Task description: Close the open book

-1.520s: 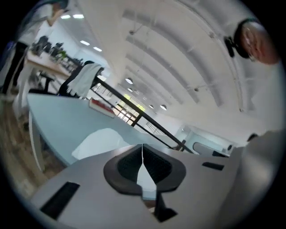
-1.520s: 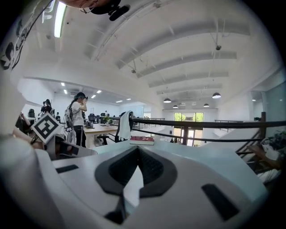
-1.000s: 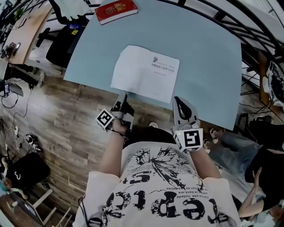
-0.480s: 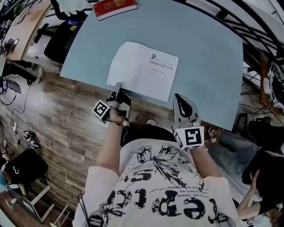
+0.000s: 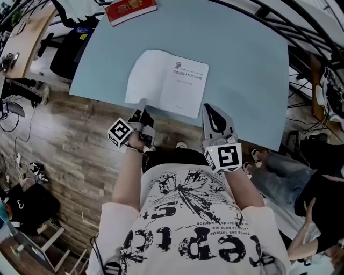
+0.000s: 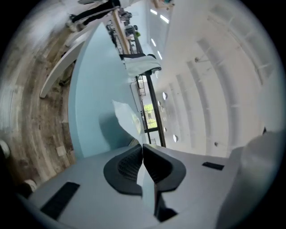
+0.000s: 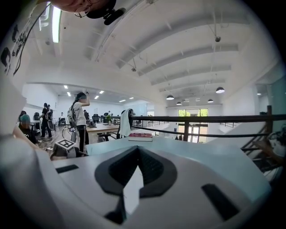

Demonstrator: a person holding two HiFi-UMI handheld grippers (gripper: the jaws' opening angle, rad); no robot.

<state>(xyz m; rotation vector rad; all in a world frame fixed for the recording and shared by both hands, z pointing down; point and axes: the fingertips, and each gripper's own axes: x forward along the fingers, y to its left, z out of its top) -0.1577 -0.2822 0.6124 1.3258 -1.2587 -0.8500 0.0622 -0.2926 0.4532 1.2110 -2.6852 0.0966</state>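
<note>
The open book (image 5: 166, 81) lies flat on the pale blue table (image 5: 244, 75), white pages up, with print on its right page. My left gripper (image 5: 142, 105) is at the near edge of the left page. Seen from the left gripper view, the left gripper (image 6: 142, 146) is shut, and a thin pale leaf of the book (image 6: 126, 117) rises from between the pads. My right gripper (image 5: 210, 110) hovers at the table's front edge, right of the book and apart from it. In its own view the right gripper (image 7: 137, 150) is shut with nothing between the pads.
A closed red book (image 5: 130, 11) lies at the table's far left corner, also visible as the red book (image 7: 142, 136) ahead of the right gripper. A black chair (image 5: 70, 51) stands beyond the left edge. A seated person (image 5: 314, 188) is at the right. Railings run behind the table.
My left gripper has moved up to the book's near left edge, rolled a little, and gone from open to shut on the page's edge. The right gripper has stayed put.
</note>
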